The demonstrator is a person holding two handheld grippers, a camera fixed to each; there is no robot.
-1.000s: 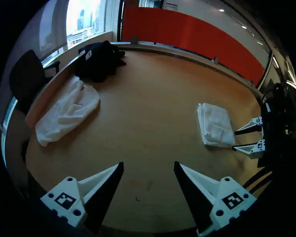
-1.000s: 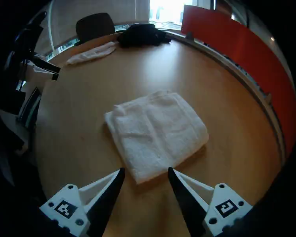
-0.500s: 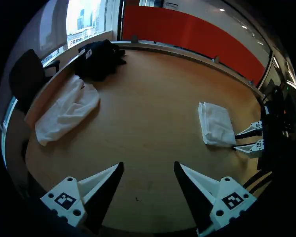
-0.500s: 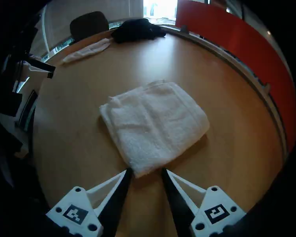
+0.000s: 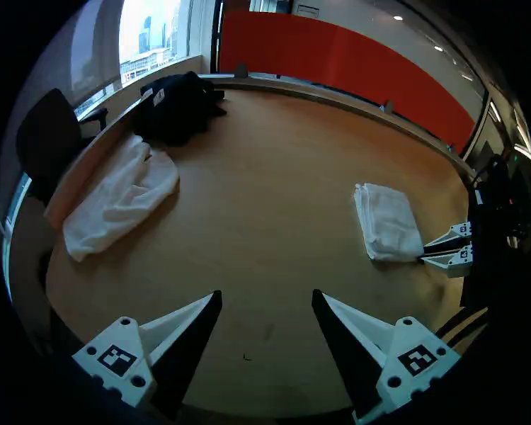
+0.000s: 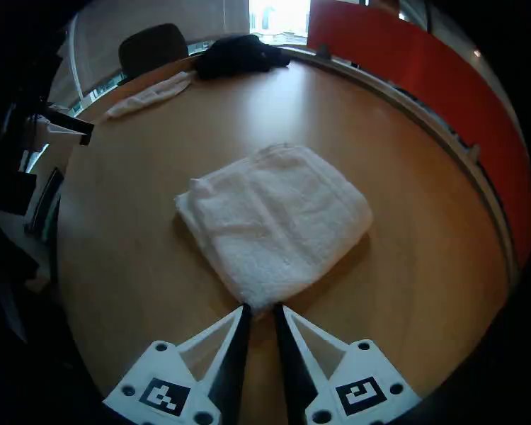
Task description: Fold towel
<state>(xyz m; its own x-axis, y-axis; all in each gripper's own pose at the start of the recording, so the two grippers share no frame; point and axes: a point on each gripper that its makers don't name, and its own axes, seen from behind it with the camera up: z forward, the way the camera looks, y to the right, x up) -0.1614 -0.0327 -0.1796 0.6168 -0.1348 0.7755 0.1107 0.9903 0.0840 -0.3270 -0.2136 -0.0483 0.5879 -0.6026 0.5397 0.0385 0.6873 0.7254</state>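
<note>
A folded white towel (image 6: 280,219) lies on the round wooden table (image 6: 400,234). My right gripper (image 6: 260,309) is at the towel's near corner, its two fingers drawn in on that corner with a narrow gap between the tips. In the left gripper view the same towel (image 5: 387,221) lies at the right, with the right gripper (image 5: 425,253) at its near end. My left gripper (image 5: 265,294) hangs open above bare wood (image 5: 265,184) with nothing between its fingers.
A second white towel (image 5: 120,195) lies unfolded near the table's far left edge, beside a black garment (image 5: 177,106). A dark chair (image 5: 46,138) stands behind them by the window. A red partition (image 5: 350,64) runs along the far side.
The right gripper's fingers have closed from wide apart to nearly together around the folded towel's near corner. The left gripper has held still and stayed open.
</note>
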